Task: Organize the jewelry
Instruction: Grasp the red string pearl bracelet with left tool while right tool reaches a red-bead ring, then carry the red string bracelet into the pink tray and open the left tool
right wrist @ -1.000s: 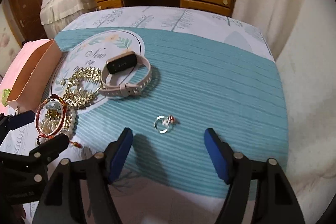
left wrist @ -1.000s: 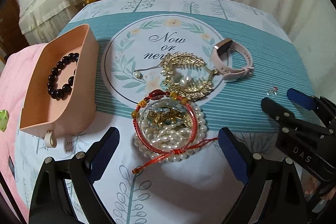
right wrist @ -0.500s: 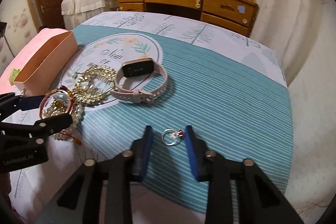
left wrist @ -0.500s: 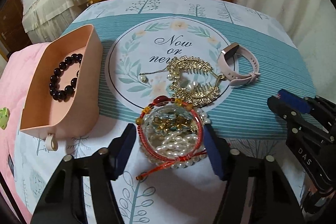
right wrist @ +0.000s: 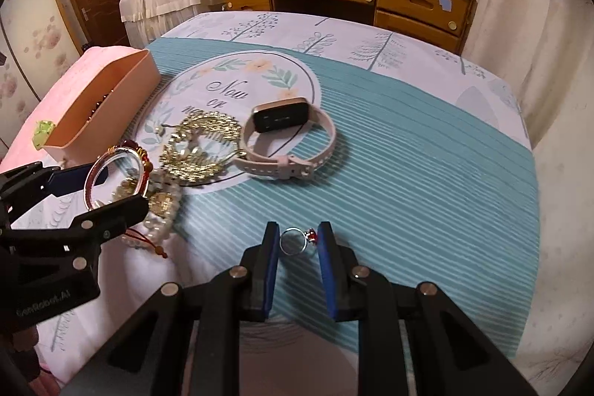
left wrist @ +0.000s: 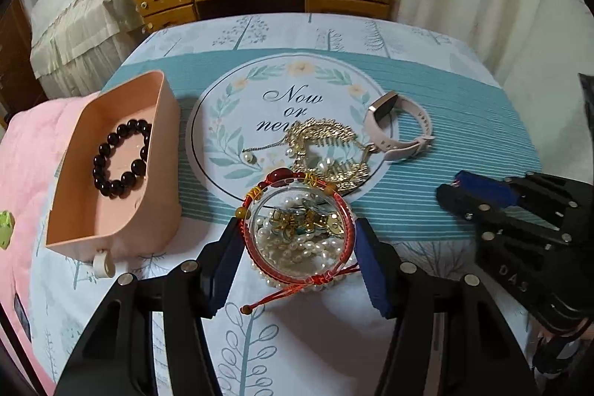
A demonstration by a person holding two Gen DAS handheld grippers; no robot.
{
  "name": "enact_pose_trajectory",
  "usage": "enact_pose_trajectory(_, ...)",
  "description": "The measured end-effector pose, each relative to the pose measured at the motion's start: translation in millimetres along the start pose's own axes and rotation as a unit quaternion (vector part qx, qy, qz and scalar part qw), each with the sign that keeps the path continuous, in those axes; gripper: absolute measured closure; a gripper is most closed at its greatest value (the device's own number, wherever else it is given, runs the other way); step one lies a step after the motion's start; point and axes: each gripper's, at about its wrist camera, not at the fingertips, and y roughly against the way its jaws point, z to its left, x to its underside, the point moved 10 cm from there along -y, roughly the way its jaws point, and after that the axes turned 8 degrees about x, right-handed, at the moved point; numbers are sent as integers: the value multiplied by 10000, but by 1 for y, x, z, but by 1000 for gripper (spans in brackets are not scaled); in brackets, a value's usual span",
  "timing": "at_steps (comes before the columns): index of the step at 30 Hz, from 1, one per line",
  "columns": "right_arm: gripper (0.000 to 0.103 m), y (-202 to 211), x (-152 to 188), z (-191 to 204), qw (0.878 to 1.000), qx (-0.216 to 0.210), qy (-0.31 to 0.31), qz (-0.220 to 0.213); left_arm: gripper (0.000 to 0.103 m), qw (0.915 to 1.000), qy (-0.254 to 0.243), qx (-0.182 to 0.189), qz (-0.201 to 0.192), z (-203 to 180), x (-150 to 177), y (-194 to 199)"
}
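Left gripper (left wrist: 297, 247): I have its blue pads against both sides of the clear bangle (left wrist: 300, 232), so it is clamped on it. The jaws have just been closing, with the bangle between them.
Clear bangle: in the right wrist view it sits tilted up off the cloth between my left fingers, over the pile.
Pile under it: a red cord bracelet (left wrist: 297, 284) and a pearl strand (left wrist: 297, 247) lie together on the tablecloth (left wrist: 445, 91), with small gold pieces that I cannot make out.
Right gripper (right wrist: 299, 240): I see the ring (right wrist: 293, 241), silver with a red stone, pinched between its pads. These jaws have just been closing too and now stand narrow on the ring.
Ring: low over the teal stripes, well to the right of the pile.
Pink box (left wrist: 167, 136): at the left on the cloth, with a dark bead bracelet (left wrist: 122, 158) lying inside.
Gold comb piece (left wrist: 330, 151): on the round printed medallion, just beyond the pile.
Pink watch (right wrist: 286, 136): beside the gold piece, its strap buckled in a loop.
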Motion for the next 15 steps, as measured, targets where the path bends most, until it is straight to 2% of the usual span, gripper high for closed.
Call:
enact_pose_trajectory(7, 82, 19, 0, 23, 9979, -421, -488, 64, 45, 9995, -45, 290, 126, -2, 7, 19)
enact_pose_trajectory(15, 82, 33, 6, 59, 9869, -1041, -1154, 421, 45, 9992, 91, 327, 190, 23, 19, 47)
